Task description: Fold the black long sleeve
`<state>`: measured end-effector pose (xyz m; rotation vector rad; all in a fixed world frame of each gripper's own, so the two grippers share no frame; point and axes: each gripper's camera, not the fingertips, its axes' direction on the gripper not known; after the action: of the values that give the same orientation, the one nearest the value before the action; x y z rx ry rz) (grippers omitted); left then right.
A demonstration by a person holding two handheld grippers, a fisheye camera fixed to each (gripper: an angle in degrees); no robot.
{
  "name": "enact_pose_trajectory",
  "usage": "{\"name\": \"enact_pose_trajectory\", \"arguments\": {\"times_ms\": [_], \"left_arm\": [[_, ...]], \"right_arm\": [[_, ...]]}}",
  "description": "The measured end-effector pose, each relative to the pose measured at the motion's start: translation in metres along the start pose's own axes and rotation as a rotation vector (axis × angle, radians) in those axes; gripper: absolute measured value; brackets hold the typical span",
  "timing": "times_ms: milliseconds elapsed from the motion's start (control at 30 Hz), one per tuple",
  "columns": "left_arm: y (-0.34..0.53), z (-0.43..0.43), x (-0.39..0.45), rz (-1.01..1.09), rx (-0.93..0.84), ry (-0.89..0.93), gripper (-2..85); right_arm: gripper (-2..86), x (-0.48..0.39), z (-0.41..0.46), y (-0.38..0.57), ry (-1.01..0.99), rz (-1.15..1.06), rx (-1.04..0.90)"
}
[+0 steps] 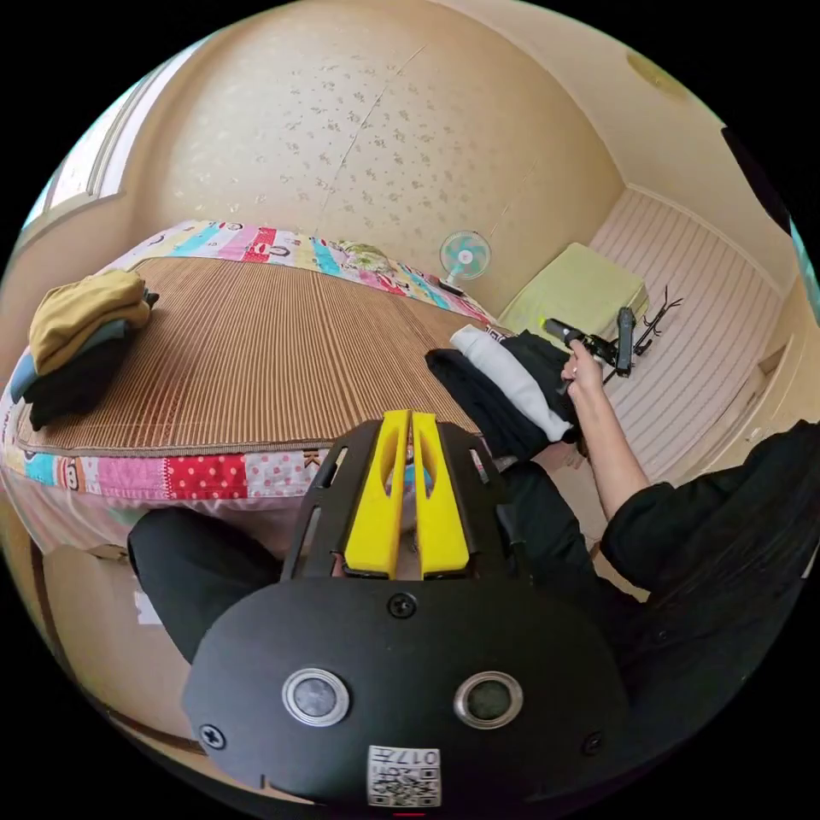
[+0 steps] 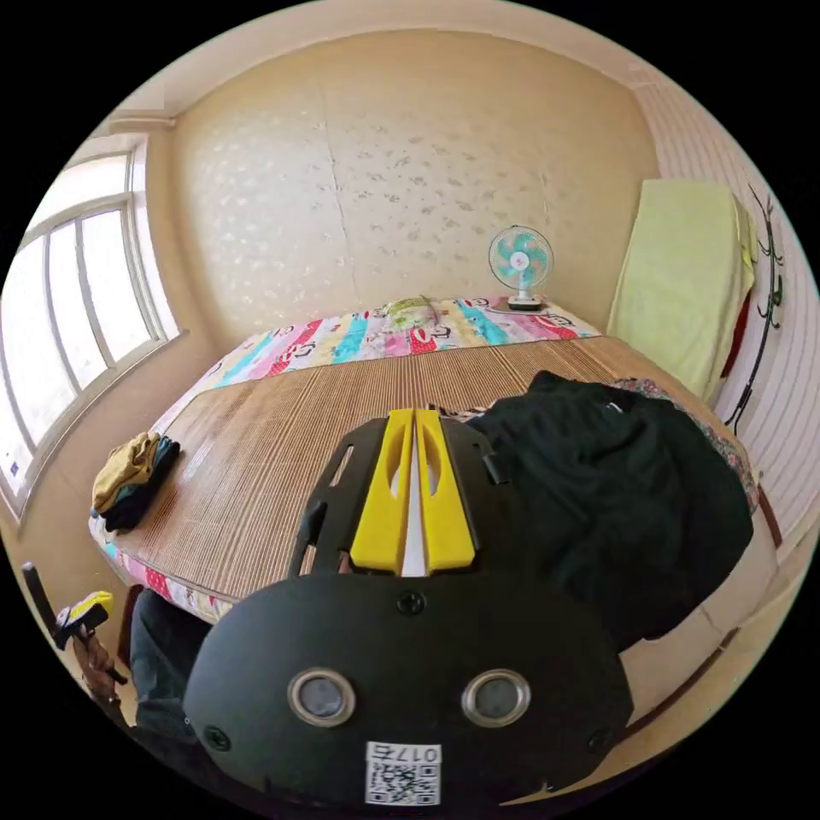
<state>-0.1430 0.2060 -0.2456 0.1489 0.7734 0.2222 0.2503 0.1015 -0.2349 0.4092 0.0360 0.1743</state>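
- A folded stack of clothes is seen at the left edge of the woven mat.
- A small fan is placed at the far end, near the wall.
- A yellow-green cloth is hung at the right.

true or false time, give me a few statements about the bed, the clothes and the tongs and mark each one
1. The left tongs are wide open. False: their yellow jaws stand together, gripping nothing.
2. A folded stack of clothes sits on the woven mat at the window side. True.
3. The black long sleeve lies folded flat. False: it lies bunched in a heap at the mat's edge.
4. A small fan stands at the far end of the bed. True.
5. The right tongs clamp the black garment. False: they are shut on nothing.
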Motion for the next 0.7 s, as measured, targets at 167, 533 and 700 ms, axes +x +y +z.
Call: {"name": "enact_pose_trajectory", "arguments": {"times_ms": [167,533,700], "left_arm": [[0.02,-0.031,-0.025,-0.119,0.034,-0.102,0.9],[-0.02,0.02,-0.04,-0.08,0.018,0.183,14.2],[-0.053,0.034,-0.051,-0.146,0.056,0.262,17.2]], "right_arm": [[9.8,-0.007,-0.011,-0.001,0.348,0.033,0.039],[2.8,-0.006,-0.022,-0.012,0.025,-0.031,-0.044],[1.3,-0.181,-0.039,0.017,-0.341,-0.323,0.01]]}}
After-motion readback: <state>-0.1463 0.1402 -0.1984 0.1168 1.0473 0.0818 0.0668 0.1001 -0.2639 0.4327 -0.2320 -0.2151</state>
